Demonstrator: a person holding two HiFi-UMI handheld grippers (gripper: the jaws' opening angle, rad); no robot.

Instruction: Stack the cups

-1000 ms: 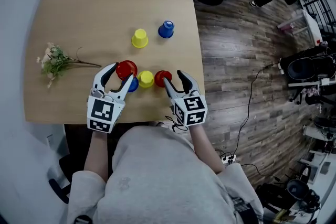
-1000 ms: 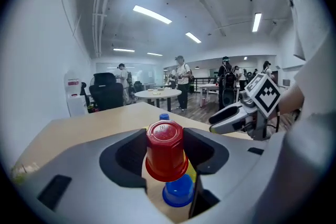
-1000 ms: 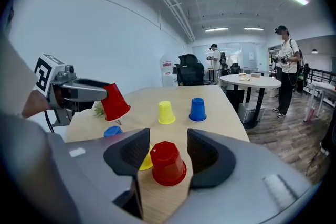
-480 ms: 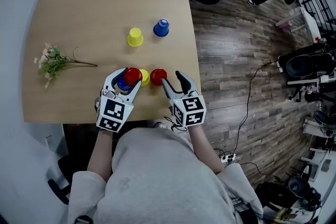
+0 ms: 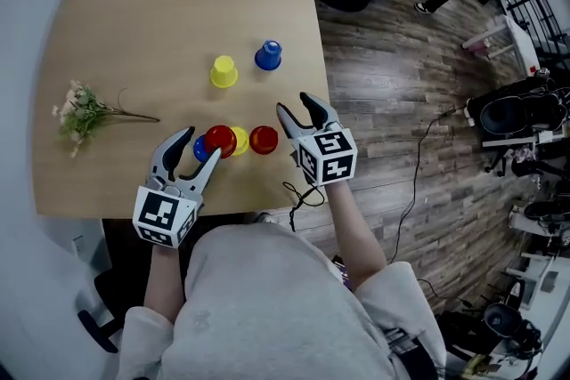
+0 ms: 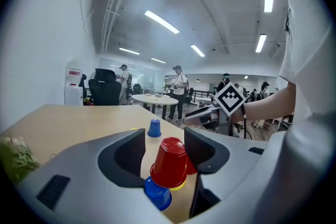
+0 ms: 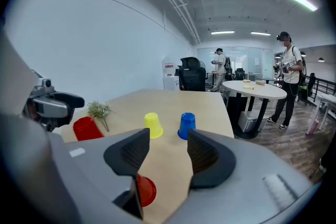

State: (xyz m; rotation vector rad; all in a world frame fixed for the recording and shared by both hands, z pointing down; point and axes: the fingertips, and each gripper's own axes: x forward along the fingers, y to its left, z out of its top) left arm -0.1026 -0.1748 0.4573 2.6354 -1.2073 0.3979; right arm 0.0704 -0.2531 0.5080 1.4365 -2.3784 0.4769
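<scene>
On the wooden table (image 5: 134,22), a red cup (image 5: 220,141) sits upside down on a yellow cup (image 5: 240,141), with a blue cup (image 5: 199,150) touching them on the left. My left gripper (image 5: 198,149) is open. Its jaws have just been opening, and the red cup (image 6: 170,161) stands free between the fingertips. A second red cup (image 5: 264,139) stands beside the pile. Further off are a lone yellow cup (image 5: 223,71) and a blue cup (image 5: 268,55). My right gripper (image 5: 296,107) hovers open and empty past that second red cup (image 7: 146,190).
A sprig of dried flowers (image 5: 85,111) lies at the table's left side. The table's right edge (image 5: 326,76) is close to my right gripper, with wooden floor beyond. A round white table (image 7: 252,87) and standing people are in the background.
The left gripper carried the red cup rightwards onto the yellow cup, let it go and drew back toward me. The right gripper moved away from the second red cup, toward the table's far right.
</scene>
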